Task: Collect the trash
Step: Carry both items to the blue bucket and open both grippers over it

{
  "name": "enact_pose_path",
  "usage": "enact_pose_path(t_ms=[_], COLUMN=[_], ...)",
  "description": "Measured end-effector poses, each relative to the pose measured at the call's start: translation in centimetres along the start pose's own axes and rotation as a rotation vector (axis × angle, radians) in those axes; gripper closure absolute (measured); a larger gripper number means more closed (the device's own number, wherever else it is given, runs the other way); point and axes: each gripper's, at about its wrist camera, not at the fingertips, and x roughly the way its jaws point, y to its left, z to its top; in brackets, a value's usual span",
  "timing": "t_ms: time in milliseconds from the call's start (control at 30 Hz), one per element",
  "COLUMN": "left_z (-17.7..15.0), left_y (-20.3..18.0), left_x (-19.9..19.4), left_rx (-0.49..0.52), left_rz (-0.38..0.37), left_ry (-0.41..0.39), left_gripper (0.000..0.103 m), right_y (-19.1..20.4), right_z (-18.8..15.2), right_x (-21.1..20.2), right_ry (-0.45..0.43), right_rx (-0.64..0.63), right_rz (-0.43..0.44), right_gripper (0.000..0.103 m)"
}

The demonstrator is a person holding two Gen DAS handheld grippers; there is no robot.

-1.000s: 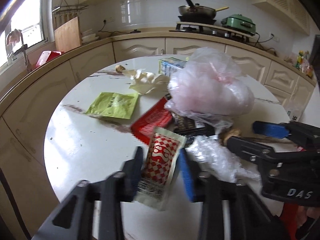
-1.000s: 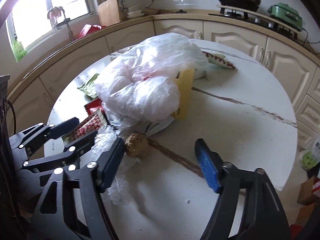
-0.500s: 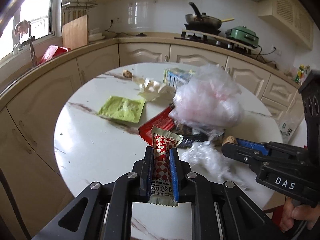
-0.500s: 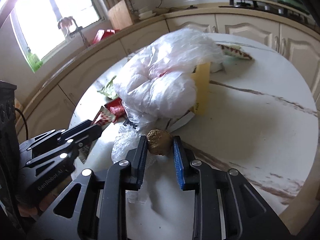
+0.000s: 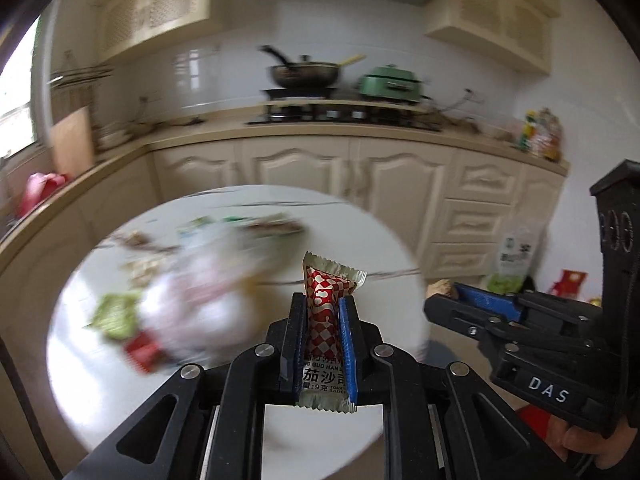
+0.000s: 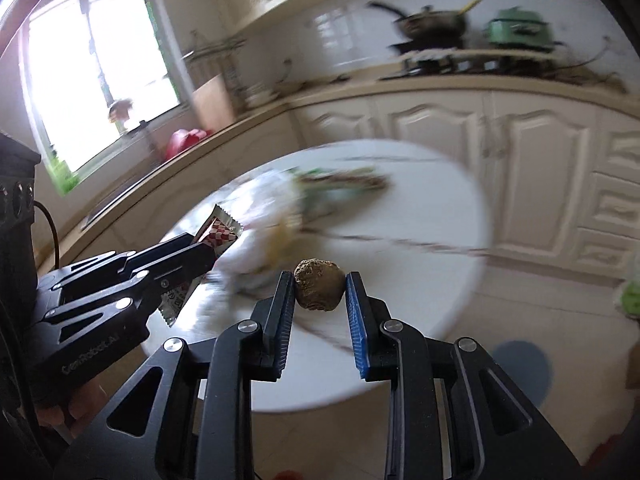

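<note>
My left gripper [image 5: 322, 304] is shut on a red-and-white checkered sauce packet [image 5: 326, 312], held upright above the round white table [image 5: 380, 248]. The packet also shows in the right wrist view [image 6: 222, 234]. My right gripper [image 6: 320, 286] is shut on a brown crumpled ball [image 6: 319, 290], lifted off the table. In the left wrist view the right gripper [image 5: 448, 298] sits at the right with the ball [image 5: 440, 289] at its tips. More trash stays on the table, blurred: a white plastic bag [image 5: 200, 304], a green packet [image 5: 116, 314], a red wrapper [image 5: 142, 354].
Cream kitchen cabinets [image 5: 360, 176] curve behind the table, with a wok [image 5: 304, 74] and green pot [image 5: 390, 84] on the stove. Bags and packets [image 5: 514, 260] stand on the floor at the right. A window [image 6: 92, 76] is at the left.
Both grippers closed on their items, then lifted up and back from the table. The view is blurred by the motion.
</note>
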Motion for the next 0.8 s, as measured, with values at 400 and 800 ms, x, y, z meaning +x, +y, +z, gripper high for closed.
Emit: enact_pose_path(t_ms=[400, 800], left_z=[2.3, 5.1], left_y=[-14.8, -20.0], left_x=[12.7, 24.7], left_rx=[0.158, 0.210], left_rz=[-0.212, -0.174], left_ry=[0.164, 0.284], left_gripper=[0.090, 0.090], right_y=[-19.7, -27.3], right_z=[-3.3, -3.9], right_x=[-2.1, 1.9], right_ry=[0.088, 0.113], right_rx=[0.239, 0.351], right_rz=[-0.262, -0.266], right_gripper=[0.079, 0.048])
